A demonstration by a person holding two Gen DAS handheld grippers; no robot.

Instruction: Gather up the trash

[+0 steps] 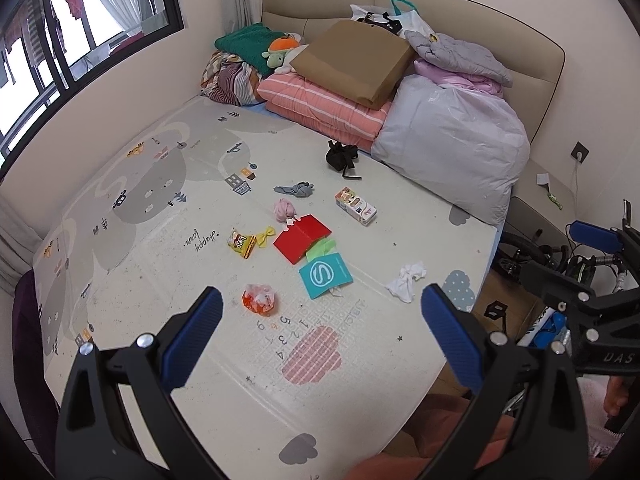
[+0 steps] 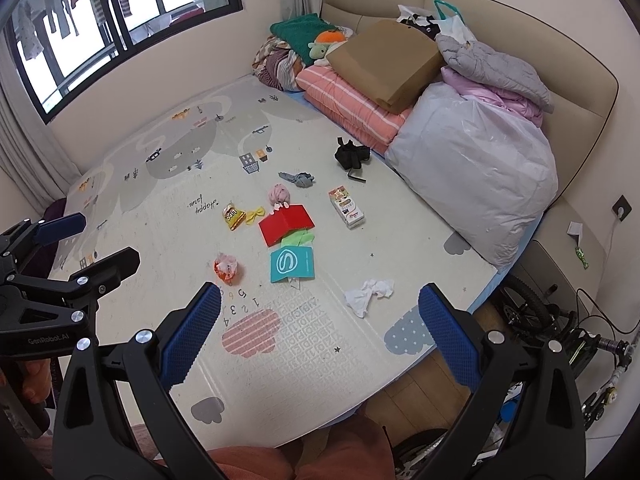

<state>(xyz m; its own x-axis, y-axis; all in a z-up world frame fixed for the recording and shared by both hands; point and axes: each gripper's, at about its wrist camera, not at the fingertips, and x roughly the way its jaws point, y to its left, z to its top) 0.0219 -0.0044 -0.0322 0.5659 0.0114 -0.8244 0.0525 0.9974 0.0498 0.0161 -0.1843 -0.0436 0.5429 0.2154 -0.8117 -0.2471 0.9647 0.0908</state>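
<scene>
Both claws hang wide open and empty above the near end of the bed: the left claw [image 1: 322, 304] fills the bottom of its own view, and the right claw [image 2: 320, 302] does the same in its view. Below them lies a cream play mat printed with grey clouds and numbers [image 1: 168, 216], and the litter is scattered over the middle of it. Nearest the left claw sits a crumpled orange and white wrapper [image 1: 259, 299]. At lower right of centre lies a wad of white tissue [image 2: 368, 293], well apart from the rest. In the middle of the frame a teal card with a white S [image 2: 292, 265] lies just below a red folded paper [image 2: 286, 225], with a light green scrap [image 2: 298, 238] between them. Left of the red paper are a yellow snack packet [image 2: 232, 216] and a yellow bow-shaped scrap [image 2: 255, 215]. Above it sit a pink crumpled ball [image 2: 279, 194] and a grey twisted rag [image 2: 298, 179]. A small printed carton [image 2: 346, 208] lies to the right, and a black crumpled bag [image 2: 352, 155] rests near the folded bedding [image 2: 352, 100] at upper centre.
</scene>
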